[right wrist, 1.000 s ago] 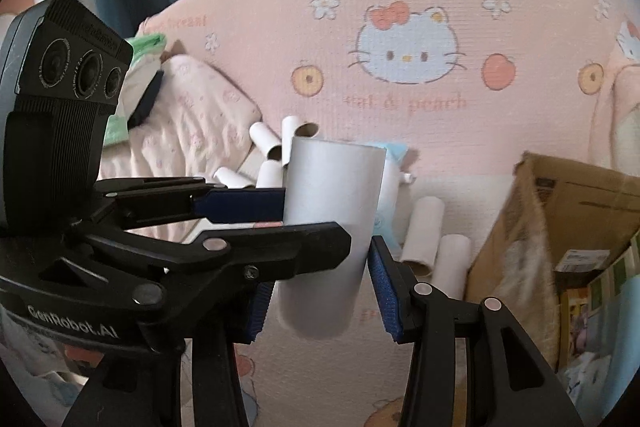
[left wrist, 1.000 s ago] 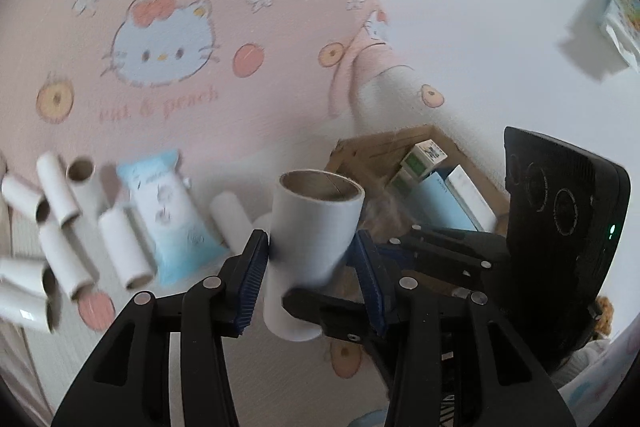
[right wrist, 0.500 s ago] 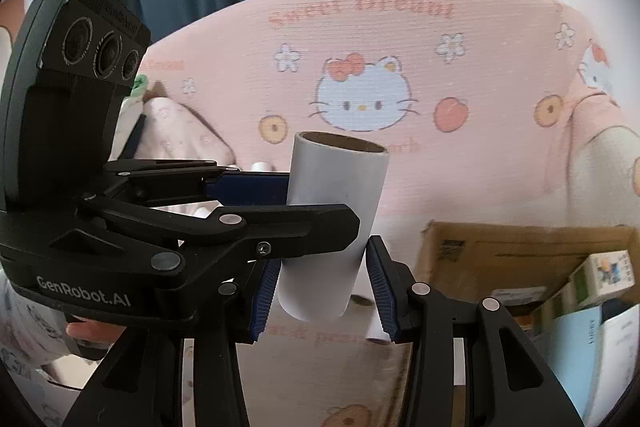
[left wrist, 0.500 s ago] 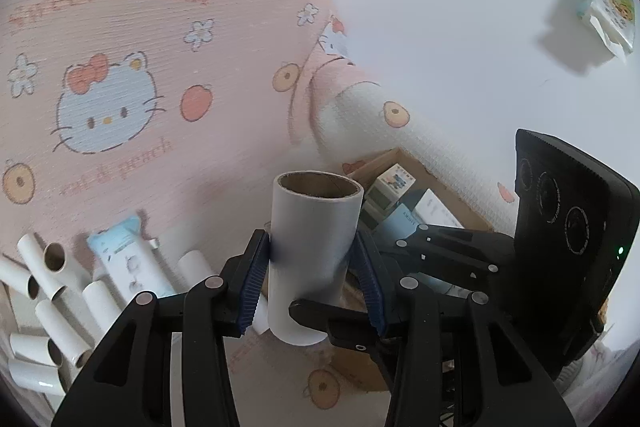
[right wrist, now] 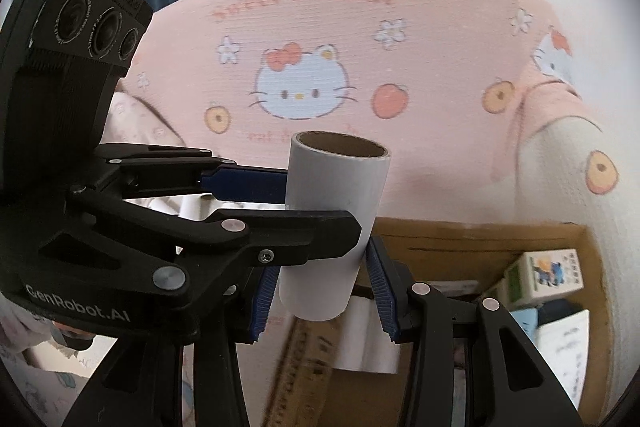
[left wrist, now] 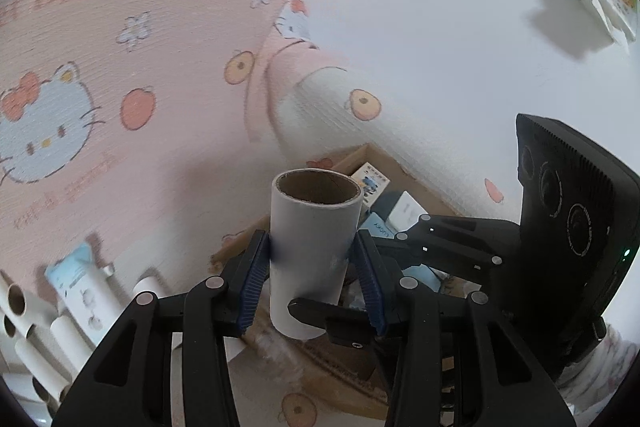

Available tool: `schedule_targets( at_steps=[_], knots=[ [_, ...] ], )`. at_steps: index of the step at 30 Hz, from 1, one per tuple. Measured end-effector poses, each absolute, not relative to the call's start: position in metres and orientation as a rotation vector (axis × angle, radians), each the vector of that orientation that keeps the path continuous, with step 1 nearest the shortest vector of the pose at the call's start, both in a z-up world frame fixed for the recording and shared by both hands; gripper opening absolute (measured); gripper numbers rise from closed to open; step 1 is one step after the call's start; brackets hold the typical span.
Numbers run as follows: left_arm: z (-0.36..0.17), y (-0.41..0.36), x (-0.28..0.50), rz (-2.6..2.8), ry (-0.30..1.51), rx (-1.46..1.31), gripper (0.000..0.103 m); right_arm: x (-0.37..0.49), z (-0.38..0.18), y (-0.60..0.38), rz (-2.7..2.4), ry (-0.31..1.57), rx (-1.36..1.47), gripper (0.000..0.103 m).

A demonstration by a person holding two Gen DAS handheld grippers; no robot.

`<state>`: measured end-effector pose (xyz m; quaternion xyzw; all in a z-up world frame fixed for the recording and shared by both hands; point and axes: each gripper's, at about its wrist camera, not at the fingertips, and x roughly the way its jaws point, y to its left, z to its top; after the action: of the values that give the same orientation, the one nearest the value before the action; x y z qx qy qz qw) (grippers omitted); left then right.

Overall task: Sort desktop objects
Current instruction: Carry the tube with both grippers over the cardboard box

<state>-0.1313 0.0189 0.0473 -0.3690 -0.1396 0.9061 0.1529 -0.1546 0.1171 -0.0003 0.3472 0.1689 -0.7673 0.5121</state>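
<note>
While both my grippers share one tube, here's the state:

tube: white cardboard tube (left wrist: 310, 255), upright, brown open end up, held in the air above the near edge of the cardboard box (right wrist: 480, 237).
left gripper (left wrist: 312, 279): blue pads pressed on the tube's sides around mid-height, clamped.
right gripper (right wrist: 324, 291): jaws closed on the same tube lower down, crossing my left gripper's fingers at roughly a right angle.
box: open, already holds small cartons (right wrist: 546, 275) and what looks like another white roll; sits against a rolled-up edge of the pink cat-print mat (right wrist: 420, 59).
rest of pile: more white tubes (left wrist: 24, 323) and a blue tissue pack (left wrist: 78, 291) lie on the mat, well apart from the box.
step, my read: carry the tube over the box and drop it in.
how to do it well: keep the tube vertical; don't squeeze harder, since thin card crushes.
release: one gripper lets go first, so the other keeps control; open the second only once the tube is over the box.
risk: two crossed grips can twist the tube if my hands drift apart.
aim: over a free gap, not onto the cartons, or it may bounce out.
</note>
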Motion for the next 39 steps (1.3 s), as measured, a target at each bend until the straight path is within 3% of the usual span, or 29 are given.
schedule_targets(
  at_steps=[8,23,39],
  knots=[
    [0.038,0.042,-0.149,2.539,-0.363,-1.142,0.047,-0.174,-0.011,0.129,-1.853,0.397,0.92,0.041],
    [-0.002,0.06,-0.209,2.339,-0.529,-1.411,0.047,-0.227,-0.046,0.141,-1.832,0.261,1.173,0.041],
    [-0.031,0.062,-0.225,2.286,-0.453,-1.564,0.047,-0.245,-0.082,0.121,-1.74,0.318,1.329,0.041]
  ],
)
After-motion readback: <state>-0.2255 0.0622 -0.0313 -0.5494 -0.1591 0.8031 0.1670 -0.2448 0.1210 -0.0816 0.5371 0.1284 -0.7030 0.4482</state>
